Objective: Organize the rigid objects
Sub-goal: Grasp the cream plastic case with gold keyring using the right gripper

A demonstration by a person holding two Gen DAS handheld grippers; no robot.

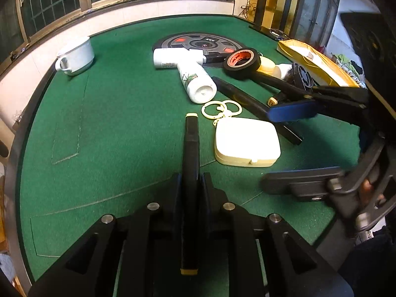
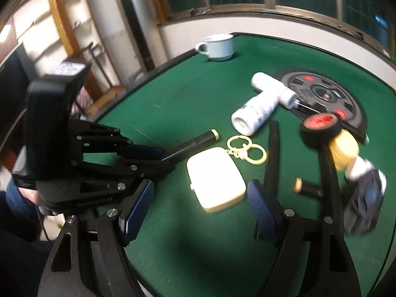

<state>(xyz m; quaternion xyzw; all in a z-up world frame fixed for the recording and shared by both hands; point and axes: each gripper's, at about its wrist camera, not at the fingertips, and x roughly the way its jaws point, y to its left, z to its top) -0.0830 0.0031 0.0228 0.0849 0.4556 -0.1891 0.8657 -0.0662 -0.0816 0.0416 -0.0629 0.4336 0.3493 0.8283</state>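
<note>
My left gripper (image 1: 190, 190) is shut on a black rod with cream end caps (image 1: 191, 143), which sticks out forward over the green felt table (image 1: 111, 123). In the right wrist view the left gripper (image 2: 158, 157) holds that rod (image 2: 198, 142) at a low slant. My right gripper (image 2: 199, 210) stands open, its blue pads (image 2: 136, 212) wide apart. A cream rounded box (image 2: 215, 178) lies flat just ahead of them, untouched. The same box (image 1: 247, 143) sits right of the rod, with the right gripper (image 1: 284, 146) beside it. Cream key rings (image 1: 221, 109) lie behind the box.
Two white bottles (image 1: 198, 81) lie crossed by a round black disc (image 1: 203, 44). A black tape roll (image 1: 242, 61), a yellow bottle, a small fan (image 1: 303, 75), a flat black bar (image 1: 257, 109) and a yellow envelope (image 1: 314, 61) crowd the right. A white mug (image 1: 75, 55) stands far left.
</note>
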